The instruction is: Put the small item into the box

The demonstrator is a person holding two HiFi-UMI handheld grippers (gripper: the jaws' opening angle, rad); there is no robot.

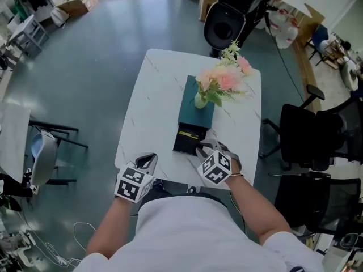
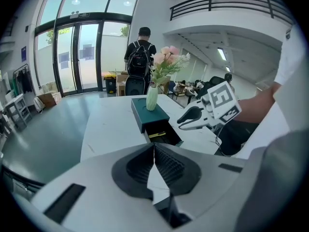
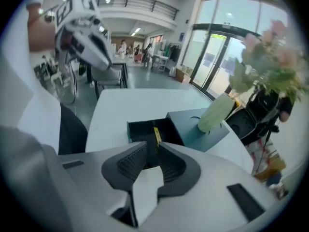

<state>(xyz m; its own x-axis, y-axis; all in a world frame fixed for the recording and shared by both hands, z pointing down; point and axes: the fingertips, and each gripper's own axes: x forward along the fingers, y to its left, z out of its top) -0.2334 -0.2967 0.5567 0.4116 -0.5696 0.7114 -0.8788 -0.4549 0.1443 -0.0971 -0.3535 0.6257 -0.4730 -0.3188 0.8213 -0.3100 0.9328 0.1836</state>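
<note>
Table (image 1: 148, 109): yellow item (image 3: 157, 135) crosswise in box drawer (image 1: 186, 144); left tongs (image 2: 154, 148) closed, right tongs (image 3: 152, 151) spread.

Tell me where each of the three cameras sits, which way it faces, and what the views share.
Head view: on the person's head, looking steeply down at the white table; both arms, the left gripper and the right gripper show.
Left gripper view: on the left gripper, looking past its shut jaws toward the green box; the right gripper shows.
Right gripper view: on the right gripper, looking past its parted jaws into the open drawer; the left gripper shows.
Shared: all three show the box and vase.
</note>
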